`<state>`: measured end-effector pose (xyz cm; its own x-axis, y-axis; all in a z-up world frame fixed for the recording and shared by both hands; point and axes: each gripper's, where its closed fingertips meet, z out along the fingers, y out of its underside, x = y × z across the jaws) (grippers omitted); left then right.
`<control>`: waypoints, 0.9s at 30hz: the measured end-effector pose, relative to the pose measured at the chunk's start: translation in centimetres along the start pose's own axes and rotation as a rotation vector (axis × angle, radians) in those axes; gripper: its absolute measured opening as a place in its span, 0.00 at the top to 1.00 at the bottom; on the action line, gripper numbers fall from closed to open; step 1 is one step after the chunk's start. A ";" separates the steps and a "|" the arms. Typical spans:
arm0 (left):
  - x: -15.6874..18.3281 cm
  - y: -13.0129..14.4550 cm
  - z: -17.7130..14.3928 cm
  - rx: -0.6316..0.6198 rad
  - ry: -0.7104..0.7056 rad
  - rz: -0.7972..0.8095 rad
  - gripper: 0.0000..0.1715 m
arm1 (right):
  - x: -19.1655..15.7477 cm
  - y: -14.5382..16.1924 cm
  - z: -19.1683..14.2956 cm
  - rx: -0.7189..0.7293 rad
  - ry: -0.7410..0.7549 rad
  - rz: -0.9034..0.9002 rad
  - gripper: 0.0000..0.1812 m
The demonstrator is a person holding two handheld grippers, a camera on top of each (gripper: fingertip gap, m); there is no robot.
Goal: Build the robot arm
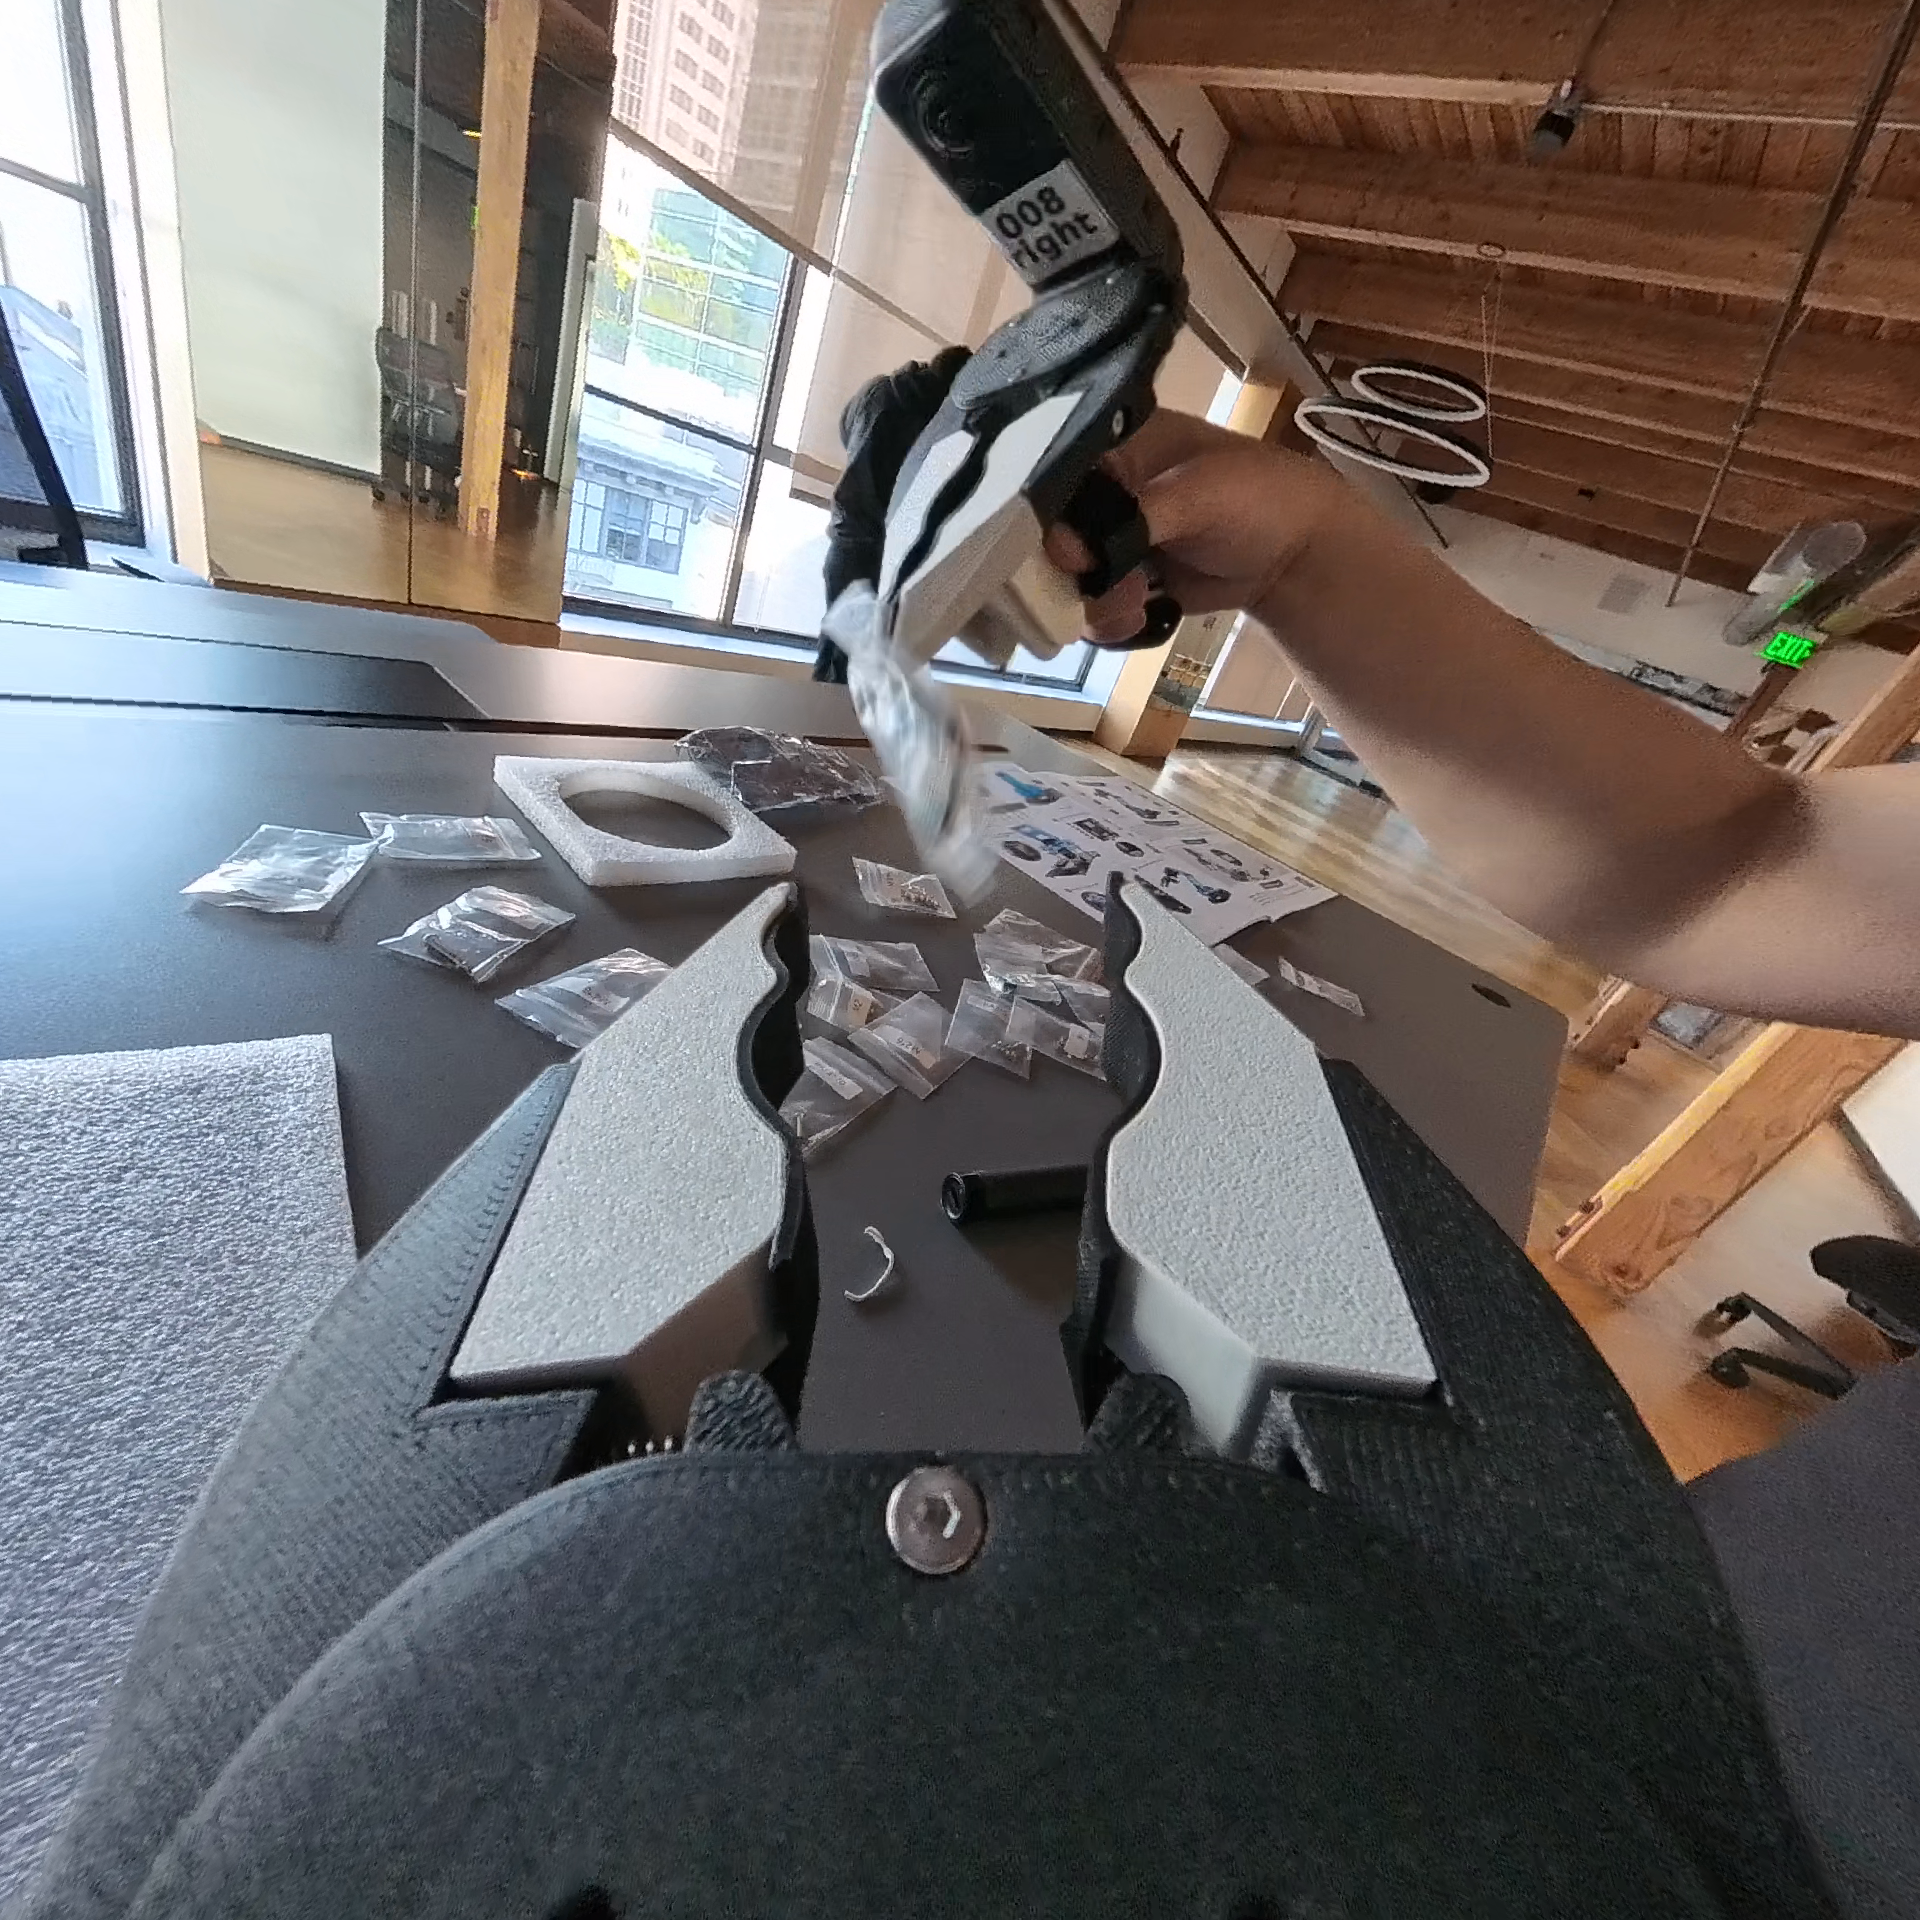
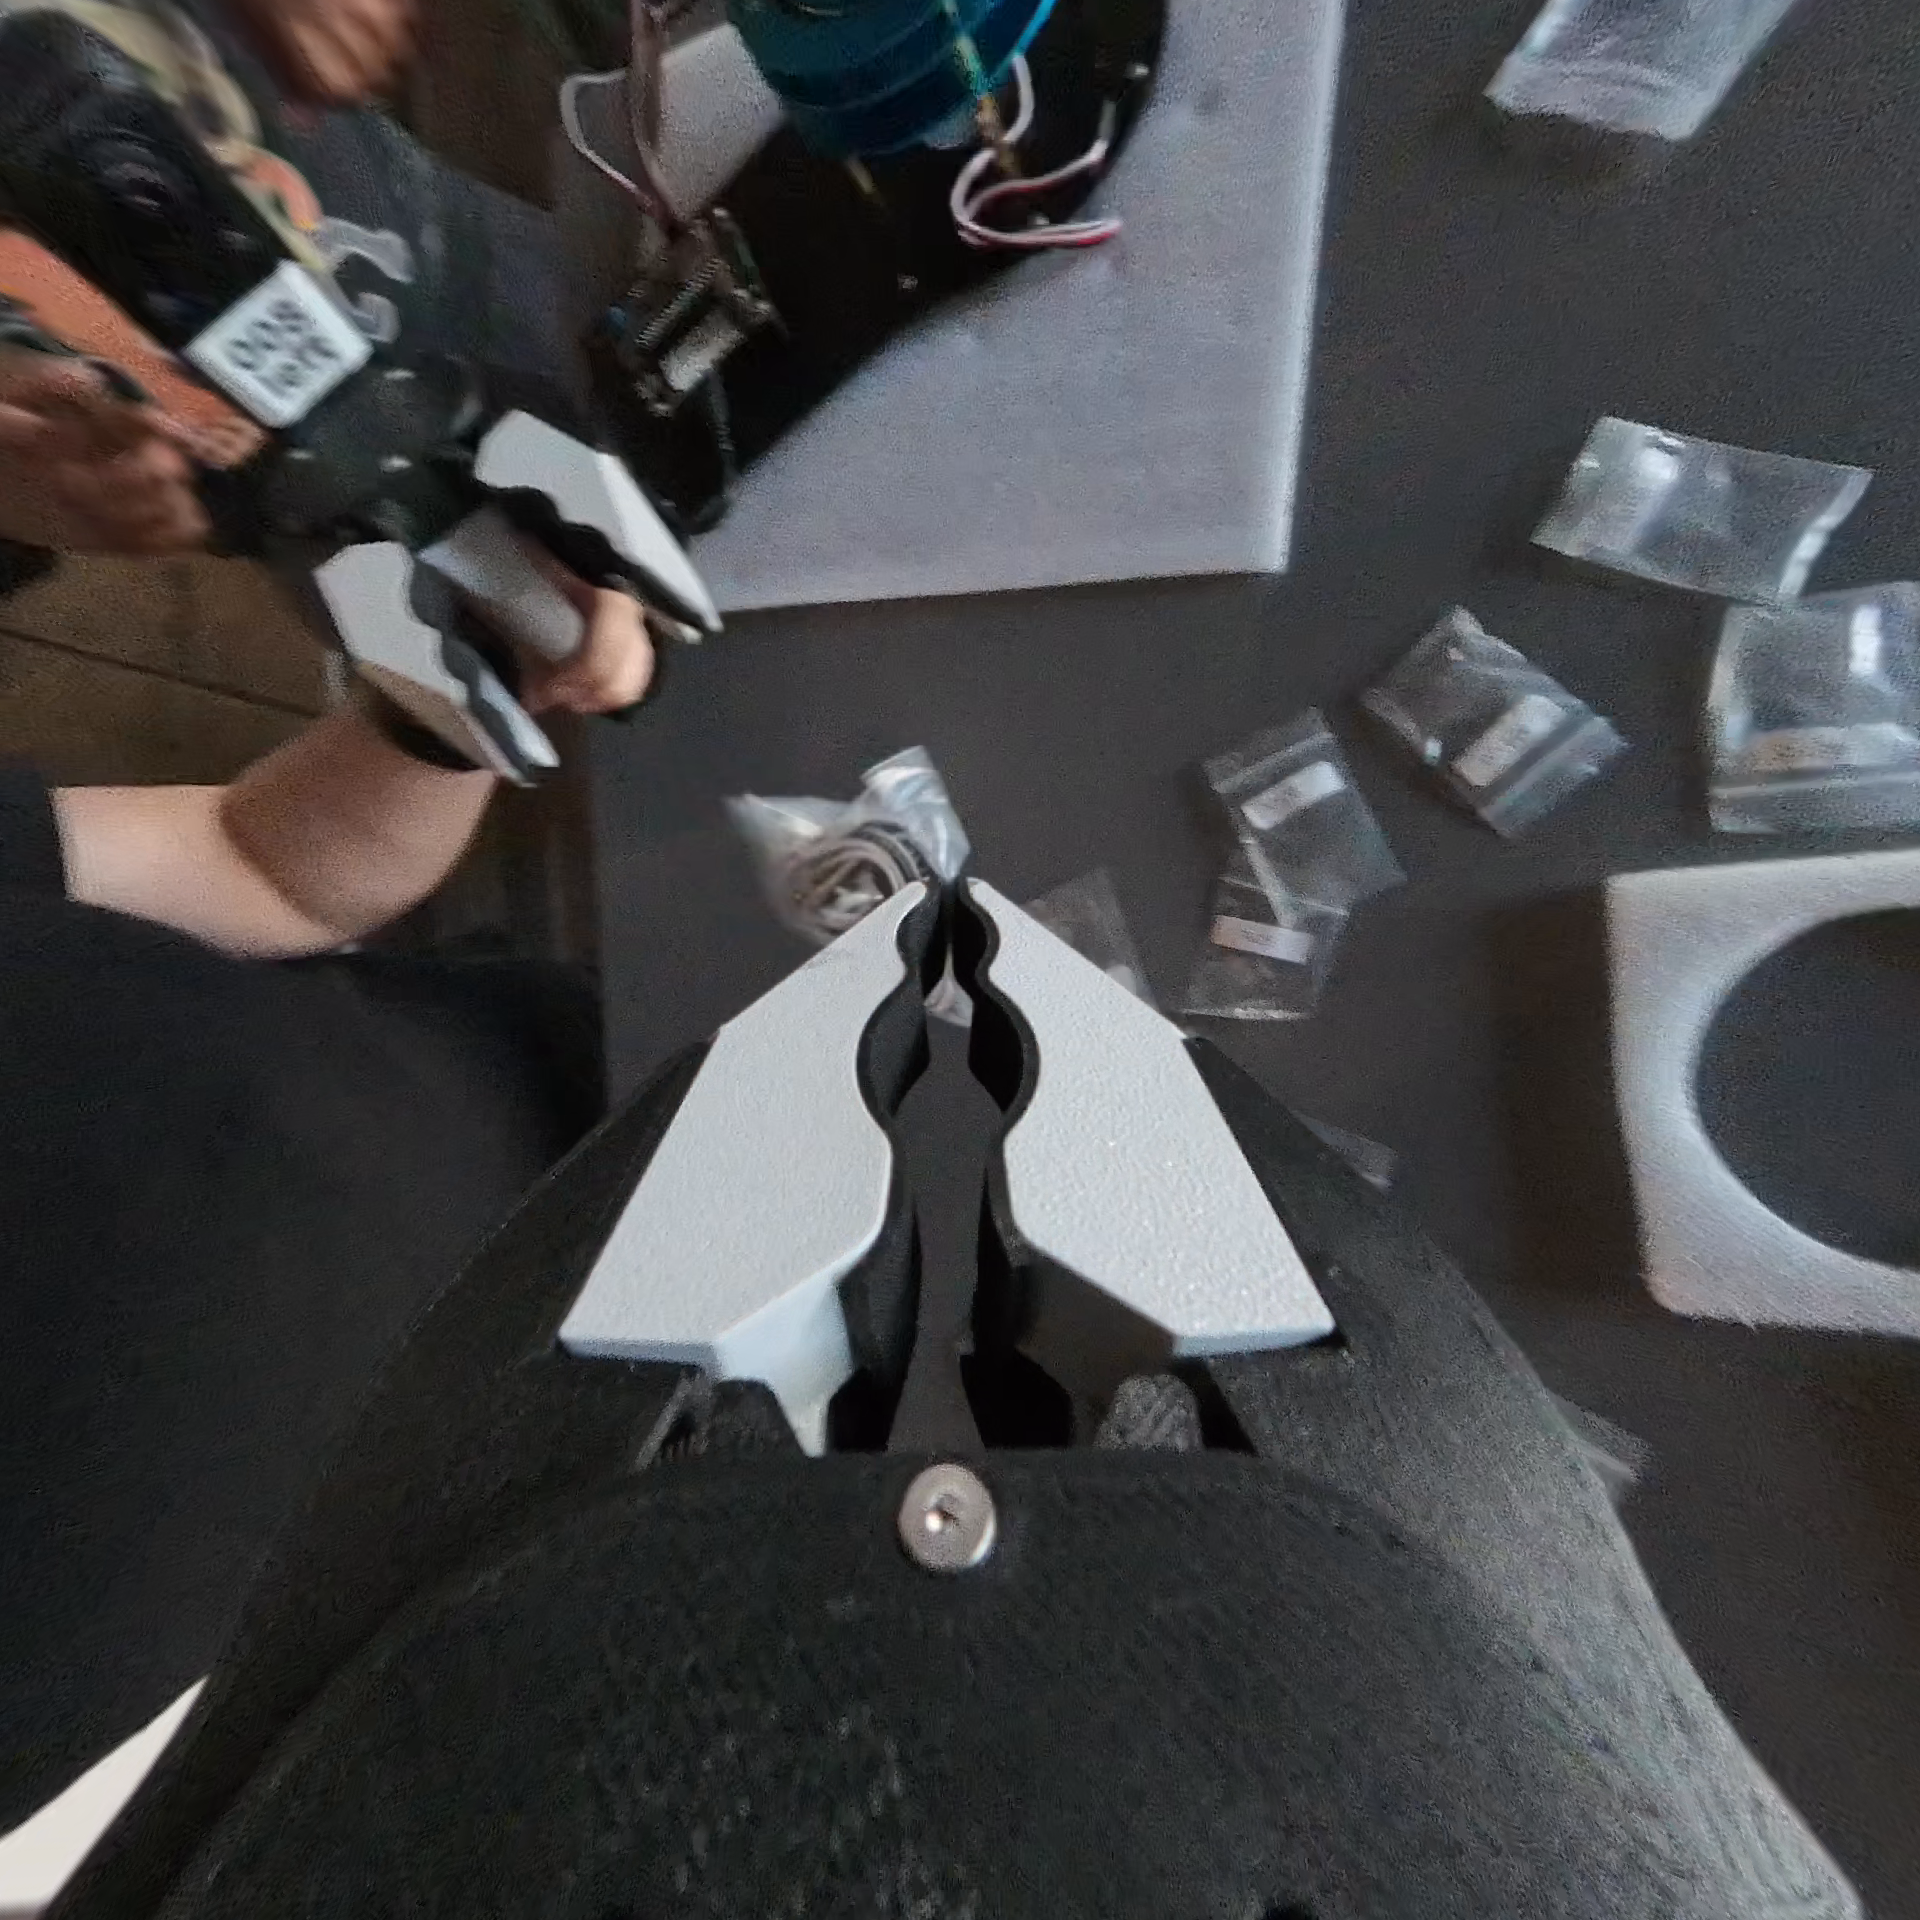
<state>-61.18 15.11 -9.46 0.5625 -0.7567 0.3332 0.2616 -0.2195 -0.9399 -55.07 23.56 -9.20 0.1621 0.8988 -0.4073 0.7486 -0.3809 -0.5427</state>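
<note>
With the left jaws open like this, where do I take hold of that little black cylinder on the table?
Grip the black cylinder across its middle, coming down from above. It lies flat on the dark table, its long axis across the view, an open end facing left. The left gripper has its jaws wide apart; turn them to straddle the tube's sides. The bent wire clip lies beside it, apart.

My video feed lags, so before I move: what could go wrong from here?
The right gripper pinches only one end of the clear bag, which hangs in the air; it may slip out. The left gripper is open and low over the small bags and black tube; it could knock them.
</note>
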 end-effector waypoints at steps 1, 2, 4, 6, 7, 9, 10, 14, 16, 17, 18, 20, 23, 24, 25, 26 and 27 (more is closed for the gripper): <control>0.0 0.1 0.1 -0.006 0.003 -0.002 0.68 | -2.0 -0.6 -0.1 0.043 -0.128 -0.001 1.00; 0.0 0.2 0.2 -0.012 0.001 0.004 0.69 | -2.2 -1.3 -0.4 0.088 -0.130 -0.006 1.00; -0.3 0.6 0.4 -0.027 -0.017 0.025 0.70 | 0.6 -1.0 -0.5 0.074 0.048 0.004 1.00; -0.5 1.0 0.6 -0.042 -0.026 0.031 0.70 | -0.7 0.1 0.1 0.003 -0.024 -0.010 1.00; -0.6 1.1 0.6 -0.047 -0.031 0.037 0.70 | -0.8 -0.4 0.0 0.035 -0.007 -0.035 1.00; -0.9 1.5 0.7 -0.062 -0.050 0.049 0.70 | -1.3 -1.2 0.1 0.091 -0.022 -0.034 1.00; -1.0 1.7 0.8 -0.071 -0.051 0.049 0.69 | -1.2 -0.1 0.7 0.007 -0.014 -0.031 1.00; -1.1 2.3 1.0 -0.085 -0.052 0.038 0.69 | -1.5 -0.8 1.3 0.028 0.010 -0.069 1.00; -1.1 2.4 1.0 -0.091 -0.050 0.030 0.69 | -1.2 1.0 2.0 -0.102 0.044 -0.109 1.00; -1.2 2.5 1.0 -0.096 -0.053 0.033 0.69 | -1.6 -0.5 1.7 -0.005 0.034 -0.119 1.00; -1.3 2.6 0.9 -0.099 -0.059 0.038 0.68 | -2.2 -1.8 1.5 0.086 -0.005 -0.093 1.00; -1.4 2.7 0.8 -0.104 -0.063 0.033 0.68 | -1.3 0.7 2.8 -0.095 0.025 -0.093 1.00; -1.6 2.8 0.6 -0.111 -0.072 0.036 0.68 | -2.1 -2.0 2.3 0.092 -0.012 -0.088 1.00; -1.7 2.9 0.5 -0.111 -0.077 0.034 0.68 | -1.6 -0.7 3.0 -0.002 0.004 -0.084 1.00; -1.8 3.0 0.4 -0.113 -0.078 0.026 0.68 | -1.0 0.9 3.7 -0.115 0.042 -0.109 1.00; -1.8 3.0 0.4 -0.116 -0.076 0.020 0.68 | -1.1 0.4 3.6 -0.090 0.041 -0.133 1.00; -1.8 3.0 0.3 -0.117 -0.078 0.022 0.68 | -1.7 -1.7 2.8 0.053 0.013 -0.117 1.00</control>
<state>-61.17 16.04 -12.86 0.6278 -0.7129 0.3126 0.1578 -0.2766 -0.9479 -58.45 22.06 -9.64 0.0840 0.9404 -0.3295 0.7278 -0.2838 -0.6243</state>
